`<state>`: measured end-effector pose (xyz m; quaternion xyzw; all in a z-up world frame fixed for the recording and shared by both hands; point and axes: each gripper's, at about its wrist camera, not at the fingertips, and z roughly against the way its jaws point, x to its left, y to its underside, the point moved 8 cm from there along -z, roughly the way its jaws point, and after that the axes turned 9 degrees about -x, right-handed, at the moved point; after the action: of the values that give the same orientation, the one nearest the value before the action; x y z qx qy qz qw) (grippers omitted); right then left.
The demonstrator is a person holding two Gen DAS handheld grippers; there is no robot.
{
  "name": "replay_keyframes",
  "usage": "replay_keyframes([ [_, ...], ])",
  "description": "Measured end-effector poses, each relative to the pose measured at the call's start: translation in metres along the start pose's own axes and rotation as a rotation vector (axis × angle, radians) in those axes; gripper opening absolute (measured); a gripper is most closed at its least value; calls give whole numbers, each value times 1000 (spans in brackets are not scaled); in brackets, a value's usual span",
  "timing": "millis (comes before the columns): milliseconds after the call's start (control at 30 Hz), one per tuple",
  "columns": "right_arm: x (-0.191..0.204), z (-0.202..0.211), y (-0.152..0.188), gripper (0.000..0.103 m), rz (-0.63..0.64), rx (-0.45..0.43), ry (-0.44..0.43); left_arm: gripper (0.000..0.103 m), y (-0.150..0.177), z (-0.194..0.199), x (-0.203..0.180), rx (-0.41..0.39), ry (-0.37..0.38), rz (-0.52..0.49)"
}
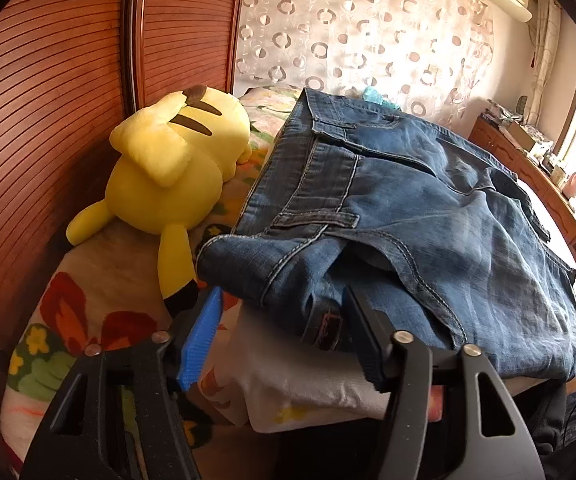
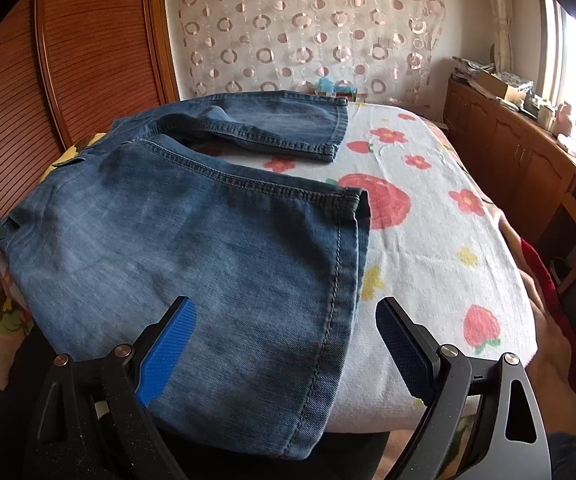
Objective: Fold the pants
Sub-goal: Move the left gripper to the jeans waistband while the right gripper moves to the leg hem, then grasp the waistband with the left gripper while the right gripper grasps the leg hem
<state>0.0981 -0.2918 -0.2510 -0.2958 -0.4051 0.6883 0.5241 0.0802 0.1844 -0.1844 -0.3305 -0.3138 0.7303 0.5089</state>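
Observation:
Blue jeans (image 1: pixel 428 208) lie flat on the bed, with the waistband towards my left gripper and the two legs (image 2: pixel 175 232) stretching to the right. My left gripper (image 1: pixel 283 300) straddles the near corner of the waistband. Its right finger (image 1: pixel 362 332) lies against the denim fold, while the blue left pad (image 1: pixel 201 332) stands apart from the cloth. My right gripper (image 2: pixel 283 344) is wide open over the hem end of the near leg. The hem corner lies between its pads (image 2: pixel 163 352), which do not press on it. The far leg (image 2: pixel 279 128) lies spread apart from the near one.
A yellow plush toy (image 1: pixel 167 168) lies left of the waistband, against a wooden slatted wardrobe (image 1: pixel 47 100). A strawberry-print white cover (image 2: pixel 428 220) spreads under the jeans. A low wooden cabinet (image 2: pixel 508 148) runs along the right wall. A person's hand (image 2: pixel 548 340) shows at the right.

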Motion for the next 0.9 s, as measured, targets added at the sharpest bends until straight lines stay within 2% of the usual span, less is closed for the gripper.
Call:
replay_keyframes([
  [167,-5,8,7,92,-15,16,9,44,-2,-5,1,8,26,36],
  [233,-6,12,10,92,-19,23,9,33,-3,-5,1,2,26,35],
  [300,-6,15,13,92,-21,32,7,12,-6,-2,-2,-17,16,16],
  [500,-3,24,15,89,-12,43,3,9,-32,18,-18,-95,29,-23],
  [733,-2,40,17,76,-13,46,-10,9,-69,32,-41,-167,73,-65],
  [900,0,34,13,68,12,61,-41,8,-83,36,-58,-201,84,-93],
])
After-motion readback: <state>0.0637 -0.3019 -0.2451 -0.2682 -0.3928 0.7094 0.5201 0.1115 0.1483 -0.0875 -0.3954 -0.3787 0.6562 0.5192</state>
